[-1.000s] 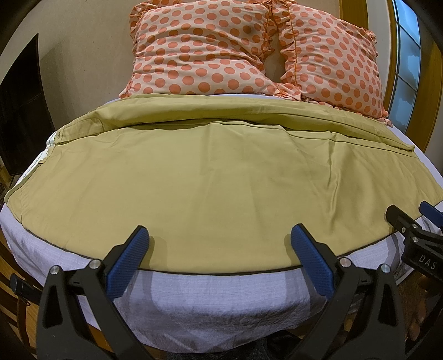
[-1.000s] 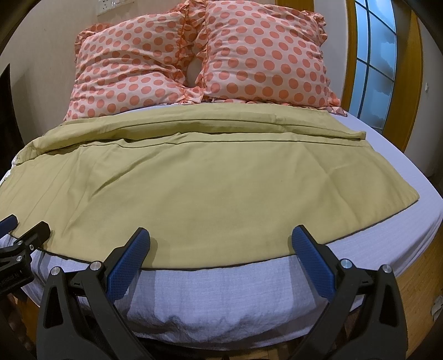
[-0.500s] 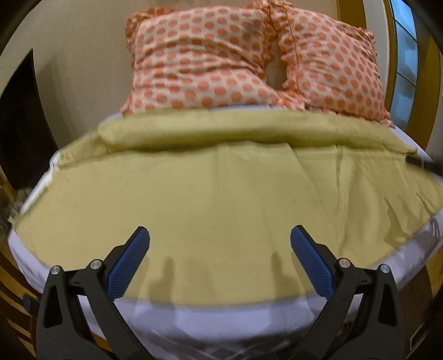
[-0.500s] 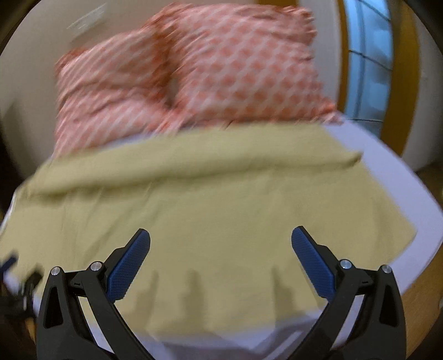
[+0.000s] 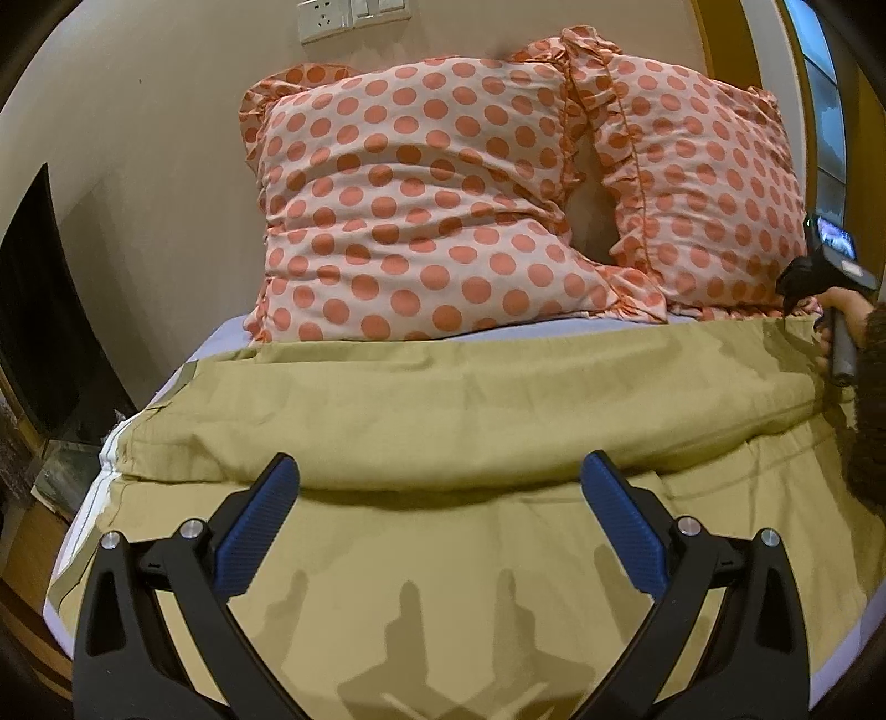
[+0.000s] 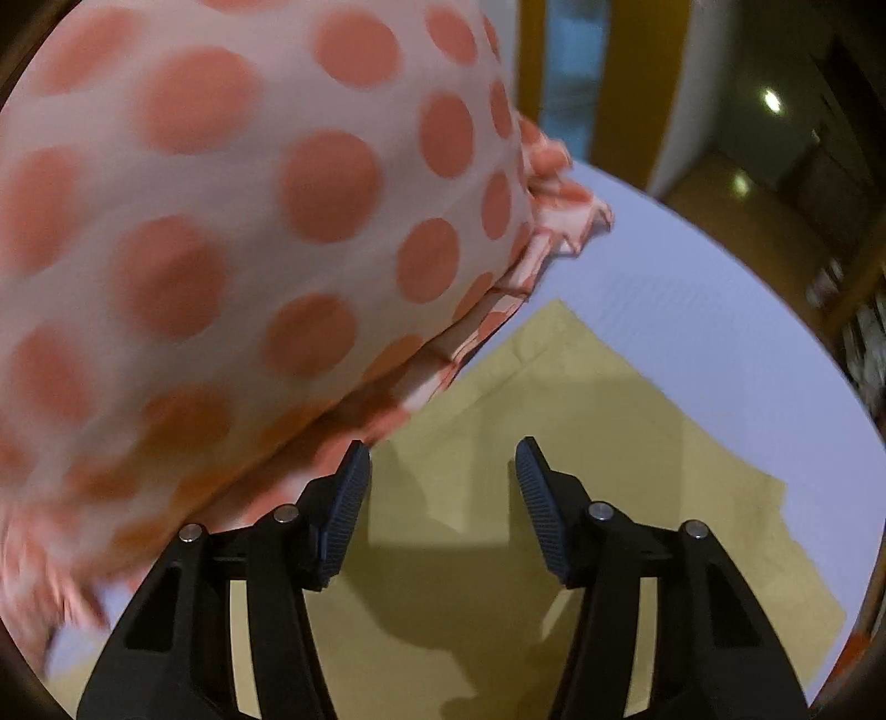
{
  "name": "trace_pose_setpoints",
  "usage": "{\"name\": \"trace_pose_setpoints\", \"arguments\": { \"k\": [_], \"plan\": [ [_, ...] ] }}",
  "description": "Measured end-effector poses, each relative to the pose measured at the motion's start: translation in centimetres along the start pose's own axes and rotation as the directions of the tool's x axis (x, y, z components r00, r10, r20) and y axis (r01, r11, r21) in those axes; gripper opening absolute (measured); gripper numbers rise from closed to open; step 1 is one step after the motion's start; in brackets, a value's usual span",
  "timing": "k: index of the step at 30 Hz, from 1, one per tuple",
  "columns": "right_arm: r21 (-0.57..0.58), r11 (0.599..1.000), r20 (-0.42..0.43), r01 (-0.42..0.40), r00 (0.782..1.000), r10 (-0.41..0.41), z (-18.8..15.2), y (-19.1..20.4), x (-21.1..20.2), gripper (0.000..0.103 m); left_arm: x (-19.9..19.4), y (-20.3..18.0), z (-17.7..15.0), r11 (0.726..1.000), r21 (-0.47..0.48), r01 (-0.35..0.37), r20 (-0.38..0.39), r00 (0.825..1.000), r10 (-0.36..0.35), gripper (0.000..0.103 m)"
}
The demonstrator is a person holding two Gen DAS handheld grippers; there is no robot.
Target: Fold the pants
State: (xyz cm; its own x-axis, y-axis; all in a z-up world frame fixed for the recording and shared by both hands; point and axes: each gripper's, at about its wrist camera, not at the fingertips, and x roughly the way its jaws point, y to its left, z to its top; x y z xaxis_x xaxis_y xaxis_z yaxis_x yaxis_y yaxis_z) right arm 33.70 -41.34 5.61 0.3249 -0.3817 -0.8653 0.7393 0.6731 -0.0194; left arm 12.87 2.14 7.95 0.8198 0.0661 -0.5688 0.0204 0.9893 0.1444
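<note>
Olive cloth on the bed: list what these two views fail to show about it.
- Left wrist view: the olive cloth is cut off at the bottom edge and behind the left hand-held gripper; no waistband or legs show.
- Right wrist view: the blurred polka-dot pillow hides everything left of the cloth's corner.
- Right hand-held gripper: open, not yet on the cloth.

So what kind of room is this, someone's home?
Most likely a bedroom: a bed with a white sheet, two polka-dot pillows against the wall, an olive cloth spread over it, and a wall socket plate above.
</note>
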Motion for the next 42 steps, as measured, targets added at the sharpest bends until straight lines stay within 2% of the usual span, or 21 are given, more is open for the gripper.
{"name": "trace_pose_setpoints", "arguments": {
  "k": [1,2,3,4,5,8,10,12,14,16,19,20,21,24,28,32,33,34,35,36,42],
  "plan": [
    [0.026,0.999,-0.017,0.019,1.000,-0.019,0.4,-0.1,1.0,0.058,0.5,0.2,0.2,1.000,-0.008,0.006,-0.004,1.000,-0.006,0.101],
    [0.024,0.999,0.004,0.040,0.999,-0.040,0.6,0.1,1.2,0.053,0.8,0.3,0.3,1.000,-0.014,0.011,-0.007,1.000,-0.011,0.101],
    [0.005,0.998,0.010,0.066,0.998,-0.067,0.5,0.4,1.5,0.045,1.1,0.3,0.3,1.000,-0.021,0.015,-0.010,1.000,-0.015,0.101],
    [-0.018,0.999,0.042,0.047,0.998,-0.046,0.2,0.3,1.5,0.040,1.3,0.4,0.3,0.999,-0.027,0.017,-0.013,1.000,-0.018,0.101],
    [-0.035,0.999,0.056,0.029,0.998,-0.027,-0.1,0.2,1.4,0.028,1.4,0.5,0.2,0.999,-0.031,0.019,-0.015,1.000,-0.019,0.101],
    [-0.031,0.995,0.093,-0.095,0.991,0.098,-1.6,-2.2,1.0,0.008,1.7,0.8,0.0,0.998,-0.050,0.024,-0.023,0.999,-0.026,0.101],
    [0.028,0.977,0.085,-0.210,0.975,0.207,-1.8,-4.4,1.0,0.005,1.8,1.1,-0.1,0.997,-0.066,0.027,-0.029,0.999,-0.029,0.101],
    [0.069,0.957,0.084,-0.282,0.957,0.276,-2.5,-6.1,0.5,0.004,1.4,1.6,-0.2,0.996,-0.083,0.029,-0.025,0.999,-0.031,0.101],
    [0.074,0.927,0.127,-0.369,0.925,0.358,-4.1,-8.4,-1.6,0.004,0.7,2.1,-0.3,0.995,-0.097,0.029,-0.019,0.999,-0.031,0.101],
    [0.055,0.875,0.188,-0.482,0.865,0.465,-6.5,-11.8,-5.2,0.004,-0.1,2.8,-0.5,0.993,-0.110,0.031,-0.009,0.999,-0.032,0.101],
    [0.042,0.799,0.225,-0.599,0.785,0.577,-10.7,-17.1,-10.0,0.004,-1.2,4.2,-0.9,0.990,-0.135,0.040,-0.006,0.999,-0.041,0.101],
    [0.045,0.781,0.227,-0.622,0.768,0.599,-11.0,-18.4,-11.0,0.004,-1.5,4.8,-1.1,0.988,-0.148,0.040,-0.009,0.999,-0.042,0.101],
    [0.057,0.763,0.226,-0.643,0.753,0.618,-13.5,-20.8,-12.3,0.004,-1.6,5.2,-1.2,0.986,-0.159,0.041,-0.013,0.999,-0.043,0.101],
    [0.116,0.736,0.185,-0.667,0.742,0.644,-17.4,-24.7,-12.2,0.004,-1.9,7.1,-1.4,0.974,-0.212,0.077,-0.017,0.996,-0.082,0.101],
    [0.185,0.729,0.067,-0.659,0.749,0.660,-19.2,-25.5,-9.8,0.008,-1.5,9.5,-1.6,0.948,-0.292,0.124,-0.025,0.990,-0.137,0.101],
    [0.232,0.742,0.027,-0.628,0.767,0.641,-19.7,-26.0,-9.0,0.046,-1.3,11.3,-1.8,0.932,-0.341,0.125,-0.018,0.990,-0.139,0.101],
    [0.222,0.749,0.035,-0.624,0.773,0.634,-19.7,-25.9,-9.1,0.047,-1.2,11.7,-1.7,0.930,-0.347,0.120,-0.017,0.991,-0.134,0.101],
    [0.213,0.755,0.046,-0.620,0.779,0.626,-19.7,-25.9,-9.1,0.047,-1.0,11.9,-1.5,0.930,-0.349,0.114,-0.021,0.991,-0.129,0.101],
    [0.199,0.760,0.066,-0.619,0.782,0.620,-19.5,-25.7,-9.1,0.038,-0.7,12.2,-1.2,0.929,-0.352,0.112,-0.023,0.991,-0.128,0.101],
    [0.187,0.761,0.078,-0.622,0.781,0.619,-19.3,-25.7,-9.0,0.001,-0.4,12.4,-0.9,0.928,-0.356,0.113,-0.025,0.991,-0.130,0.101],
    [0.188,0.683,0.191,-0.706,0.708,0.680,-18.5,-27.6,-9.6,0.002,4.5,13.7,2.5,0.916,-0.390,0.091,-0.109,0.984,-0.144,0.092]
  ]
}}
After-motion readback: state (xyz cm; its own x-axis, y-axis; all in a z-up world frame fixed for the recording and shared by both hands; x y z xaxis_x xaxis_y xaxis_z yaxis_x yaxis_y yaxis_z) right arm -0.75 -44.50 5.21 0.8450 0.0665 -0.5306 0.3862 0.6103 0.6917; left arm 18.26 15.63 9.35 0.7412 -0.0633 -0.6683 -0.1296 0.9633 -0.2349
